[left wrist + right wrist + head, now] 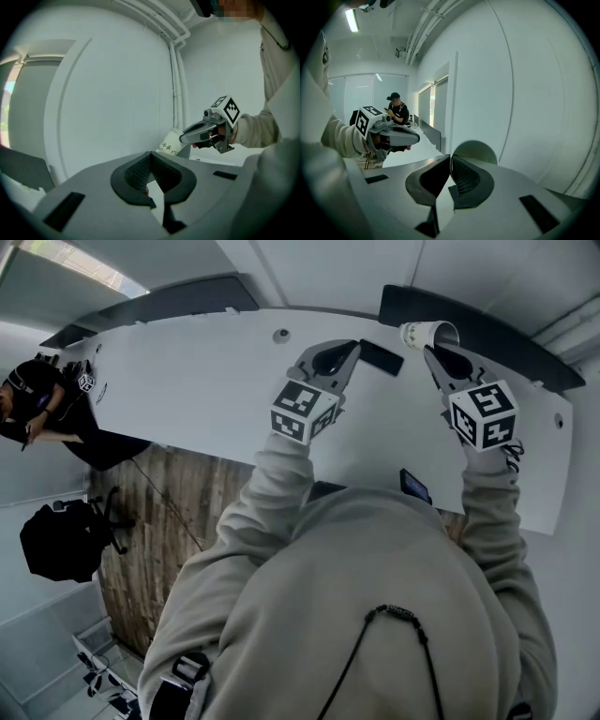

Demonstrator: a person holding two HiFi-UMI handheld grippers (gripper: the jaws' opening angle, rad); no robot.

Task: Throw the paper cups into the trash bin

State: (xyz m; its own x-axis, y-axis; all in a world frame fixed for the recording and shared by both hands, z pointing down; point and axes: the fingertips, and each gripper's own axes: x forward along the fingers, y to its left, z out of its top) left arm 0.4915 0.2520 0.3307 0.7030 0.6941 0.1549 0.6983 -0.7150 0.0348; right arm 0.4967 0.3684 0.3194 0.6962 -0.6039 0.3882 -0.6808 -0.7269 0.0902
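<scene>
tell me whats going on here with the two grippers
A person holds a gripper in each hand over a long white table. The right gripper pinches a paper cup by its rim. The left gripper is shut with nothing in it. No trash bin shows in any view.

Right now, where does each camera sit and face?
Head view: on the person's head, steeply down at the white table; hood, sleeves, left gripper, right gripper.
Left gripper view: rides the left gripper, faces along its shut jaws toward the right gripper holding the paper cup.
Right gripper view: along jaws pinching the cup; left gripper at left.
All share the cup.
</scene>
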